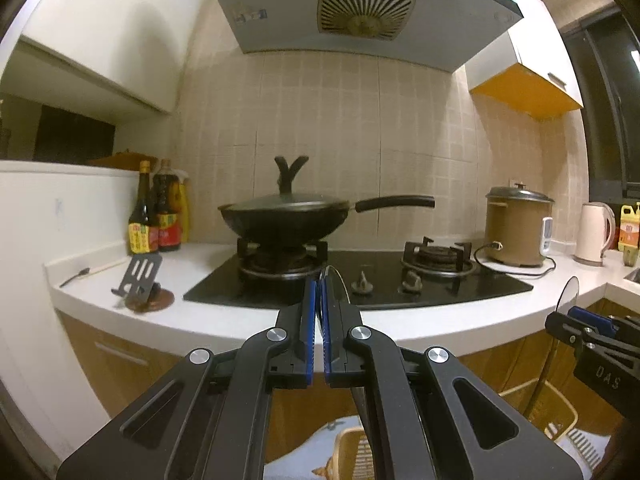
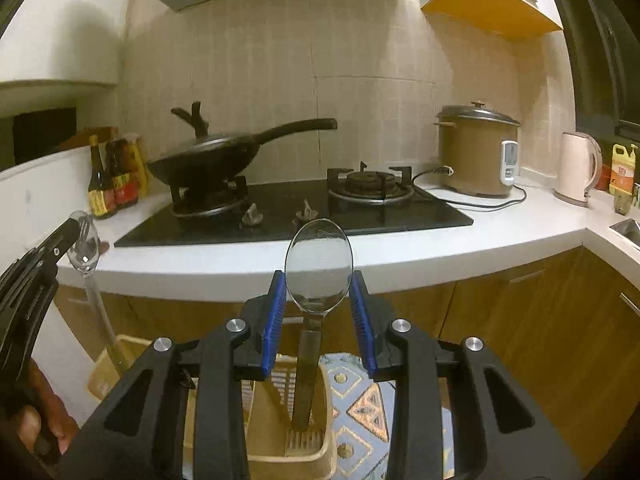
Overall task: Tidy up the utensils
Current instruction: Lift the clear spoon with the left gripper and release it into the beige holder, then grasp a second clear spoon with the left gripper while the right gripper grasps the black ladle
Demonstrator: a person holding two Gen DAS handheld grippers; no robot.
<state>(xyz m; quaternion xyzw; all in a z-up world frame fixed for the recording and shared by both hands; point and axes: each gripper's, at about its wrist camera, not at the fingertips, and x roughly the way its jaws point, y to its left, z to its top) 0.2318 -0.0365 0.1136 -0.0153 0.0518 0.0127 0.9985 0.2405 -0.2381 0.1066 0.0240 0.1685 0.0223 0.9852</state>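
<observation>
Low at frame centre, the right gripper [image 2: 319, 304] stood fairly wide around a light, stiff, slippery spoon [image 2: 319, 266], its pads [image 2: 276, 308] seemingly just touching the bowl; its neck looked the surer hold. The left gripper [image 1: 319, 312] pinched another spoon [image 1: 334, 280].

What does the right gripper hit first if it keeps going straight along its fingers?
Probably the counter edge: the right gripper, holding a spoon, points at it, with the hob just behind. The spoon bowl would touch first. Depth is unclear.

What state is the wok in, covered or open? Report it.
Covered: a lid with a forked black knob sits on the wok, which rests on the left burner.
</observation>
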